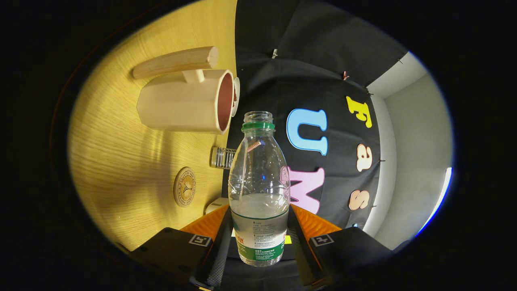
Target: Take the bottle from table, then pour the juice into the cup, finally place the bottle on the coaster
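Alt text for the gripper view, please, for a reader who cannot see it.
The gripper is shut on an uncapped, partly filled bottle, tipped sideways over a wooden table. Beyond it are a cup with a wooden handle and a round coaster.

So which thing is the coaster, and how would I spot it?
Start at the yellow wooden table and find the big cream cup with the wooden handle. The coaster lies flat on the table beyond a small ribbed glass, beside the bottle held between the gripper fingers. It is the one flat round disc, with a printed emblem.
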Available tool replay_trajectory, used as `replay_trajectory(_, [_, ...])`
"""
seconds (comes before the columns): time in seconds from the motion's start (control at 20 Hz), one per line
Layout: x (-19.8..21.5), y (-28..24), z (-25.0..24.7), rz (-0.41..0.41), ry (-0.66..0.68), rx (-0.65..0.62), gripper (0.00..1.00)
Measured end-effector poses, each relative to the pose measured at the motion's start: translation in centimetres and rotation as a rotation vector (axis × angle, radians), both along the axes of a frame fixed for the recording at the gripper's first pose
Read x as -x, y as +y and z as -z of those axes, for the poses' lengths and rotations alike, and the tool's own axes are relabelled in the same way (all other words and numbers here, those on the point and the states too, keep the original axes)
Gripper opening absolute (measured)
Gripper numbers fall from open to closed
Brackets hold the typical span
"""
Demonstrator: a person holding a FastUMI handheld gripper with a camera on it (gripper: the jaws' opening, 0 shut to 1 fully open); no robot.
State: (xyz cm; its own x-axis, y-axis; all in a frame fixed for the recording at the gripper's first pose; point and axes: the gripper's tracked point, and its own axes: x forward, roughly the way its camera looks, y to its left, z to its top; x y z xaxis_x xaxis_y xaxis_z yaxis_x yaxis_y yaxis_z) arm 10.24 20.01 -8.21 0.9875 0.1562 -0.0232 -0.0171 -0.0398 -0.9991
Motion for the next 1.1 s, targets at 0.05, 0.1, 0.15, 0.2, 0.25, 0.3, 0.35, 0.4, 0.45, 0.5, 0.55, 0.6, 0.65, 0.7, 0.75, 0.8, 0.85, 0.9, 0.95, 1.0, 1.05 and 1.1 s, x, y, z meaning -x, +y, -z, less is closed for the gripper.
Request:
replay_trajectory(0.05, [-0.1, 0.0, 0.0, 0.0, 0.002, 0.006, 0.73])
replay_trajectory(0.1, [-0.3, -0.1, 0.1, -0.001, 0.001, 0.015, 0.73])
replay_trajectory(0.15, [-0.3, 0.0, 0.1, -0.002, -0.001, 0.023, 0.73])
replay_trajectory(0.2, [-0.3, -0.1, 0.1, -0.002, -0.002, 0.029, 0.73])
replay_trajectory(0.25, [-0.5, 0.0, 0.3, -0.002, -0.002, 0.034, 0.73])
replay_trajectory(0.3, [-0.4, -0.1, 0.4, -0.002, -0.002, 0.039, 0.73])
replay_trajectory(0.35, [-0.4, -0.2, 0.4, -0.002, -0.004, 0.044, 0.73])
replay_trajectory(0.4, [-0.7, -0.2, 0.3, -0.002, -0.008, 0.049, 0.73])
replay_trajectory(0.45, [-0.6, -0.2, 0.4, -0.002, -0.01, 0.053, 0.73])
replay_trajectory(0.5, [-0.7, -0.2, 0.5, -0.002, -0.009, 0.055, 0.73])
replay_trajectory(0.55, [-0.7, -0.3, 0.6, -0.002, -0.009, 0.057, 0.73])
replay_trajectory(0.6, [-0.8, -0.3, 0.6, -0.002, -0.009, 0.06, 0.73])
replay_trajectory(0.65, [-0.9, -0.4, 0.5, -0.001, -0.011, 0.065, 0.73])
replay_trajectory(0.7, [-1.0, -0.4, 0.5, 0.001, -0.016, 0.071, 0.73])
replay_trajectory(0.75, [-1.1, -0.4, 0.6, 0.001, -0.018, 0.076, 0.73])
replay_trajectory(0.8, [-1.1, -0.4, 0.6, 0.002, -0.02, 0.081, 0.73])
replay_trajectory(0.85, [-1.2, -0.5, 0.6, 0.0, -0.024, 0.087, 0.73])
replay_trajectory(0.9, [-1.2, -0.6, 0.6, -0.002, -0.03, 0.095, 0.73])
replay_trajectory(0.95, [-1.2, -0.7, 0.4, -0.004, -0.039, 0.104, 0.73])
replay_trajectory(1.0, [-1.4, -0.7, 0.3, -0.006, -0.048, 0.114, 0.73])
replay_trajectory(1.05, [-1.5, -0.7, 0.1, -0.007, -0.056, 0.121, 0.73])
replay_trajectory(1.1, [-1.5, -0.7, 0.0, -0.007, -0.061, 0.126, 0.73])
